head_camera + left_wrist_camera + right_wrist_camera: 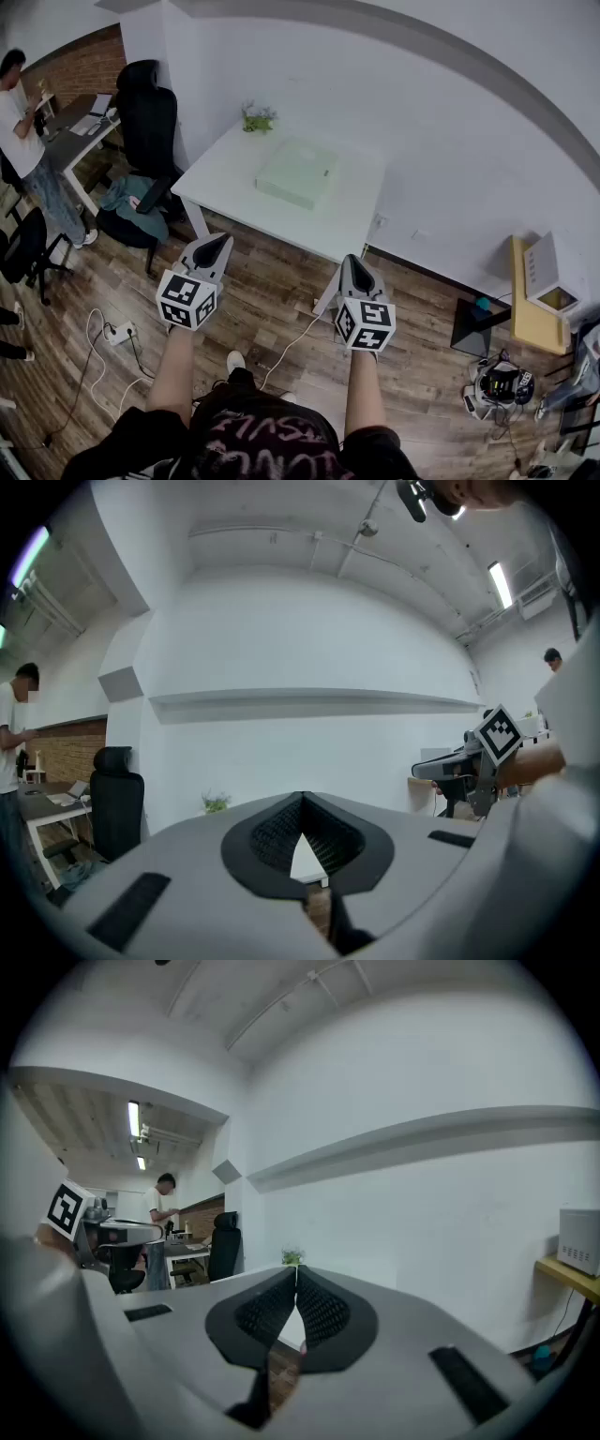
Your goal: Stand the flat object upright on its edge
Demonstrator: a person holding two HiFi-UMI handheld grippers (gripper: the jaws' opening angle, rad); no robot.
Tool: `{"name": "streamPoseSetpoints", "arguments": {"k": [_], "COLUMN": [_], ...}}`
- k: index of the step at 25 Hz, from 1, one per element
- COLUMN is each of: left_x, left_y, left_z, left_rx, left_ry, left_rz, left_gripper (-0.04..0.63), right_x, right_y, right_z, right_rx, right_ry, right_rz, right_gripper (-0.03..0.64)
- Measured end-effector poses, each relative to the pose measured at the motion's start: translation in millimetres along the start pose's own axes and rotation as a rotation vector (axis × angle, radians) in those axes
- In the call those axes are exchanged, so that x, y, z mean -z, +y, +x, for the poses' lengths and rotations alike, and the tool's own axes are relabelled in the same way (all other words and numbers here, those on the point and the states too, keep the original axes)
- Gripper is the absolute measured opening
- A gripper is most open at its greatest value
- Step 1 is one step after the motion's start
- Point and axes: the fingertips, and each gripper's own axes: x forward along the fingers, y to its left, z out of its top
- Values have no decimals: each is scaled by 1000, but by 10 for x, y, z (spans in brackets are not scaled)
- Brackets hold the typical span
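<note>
A flat pale green square object (298, 172) lies on a white table (225, 183) against the wall, seen in the head view. My left gripper (215, 246) is held over the wooden floor in front of the table's left part, jaws shut and empty. My right gripper (357, 269) hovers level with it near the table's right front corner, also shut with nothing between its tips. In the left gripper view the left gripper (302, 796) shows closed tips with the table (307, 862) behind them. The right gripper (296, 1269) points at the wall, tips together.
A small potted plant (257, 118) stands at the table's far edge. A black office chair (145, 112) and a heap of clothes (127, 202) sit left of the table. Cables and a power strip (122, 332) lie on the floor. A person (28, 150) stands at a desk far left. A yellow shelf (528, 309) is at right.
</note>
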Motion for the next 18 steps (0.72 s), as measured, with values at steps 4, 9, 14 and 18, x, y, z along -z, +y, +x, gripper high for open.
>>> {"name": "streamPoseSetpoints", "arguments": {"k": [4, 9, 14, 18], "left_x": [52, 94, 147, 255], "left_y": [77, 201, 391, 610], "left_z": [-10, 22, 83, 185], "left_rx": [5, 6, 7, 11], "left_ry": [7, 14, 9, 18], "left_rz": [2, -11, -28, -36], "left_gripper": [14, 14, 14, 14], "right_x": [33, 47, 41, 134], "right_y": [39, 154, 235, 276], "right_z": [56, 178, 321, 545], "right_rx": [7, -2, -19, -7], "right_ry": [5, 15, -3, 25], "right_rz": [-1, -23, 4, 1], "right_gripper": [25, 25, 26, 27]}}
